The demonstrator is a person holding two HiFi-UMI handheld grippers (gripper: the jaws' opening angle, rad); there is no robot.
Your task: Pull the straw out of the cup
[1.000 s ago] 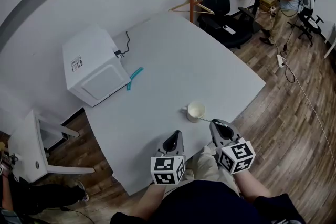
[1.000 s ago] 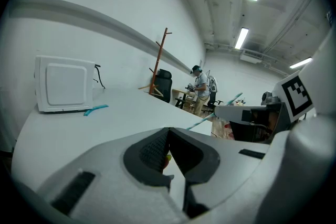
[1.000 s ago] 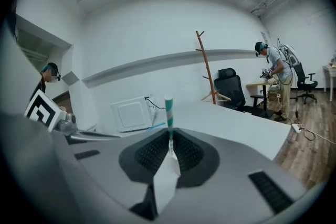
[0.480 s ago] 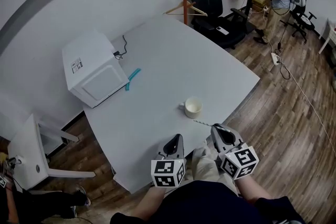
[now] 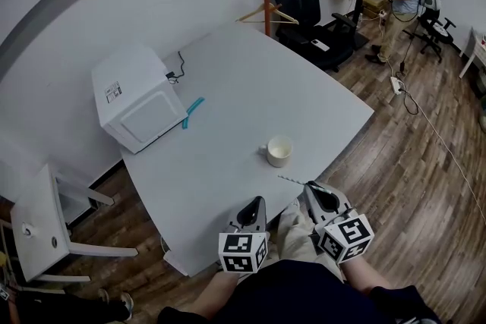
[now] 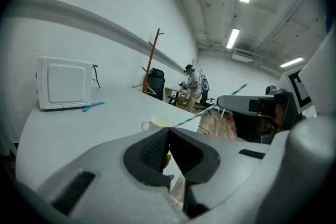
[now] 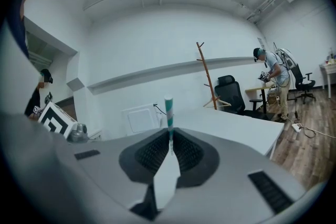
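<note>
On table (image 5: 250,80) 1 cup (image 5: 279,151); R gripper (image 5: 311,187) holds 1 straw (image 5: 291,180).

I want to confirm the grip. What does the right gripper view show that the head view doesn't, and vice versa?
Only the right gripper view: the jaws of the right gripper pinched on the striped straw. Only the head view: the cup, with the straw clear of it. Both: the straw, the table and the white microwave.
</note>
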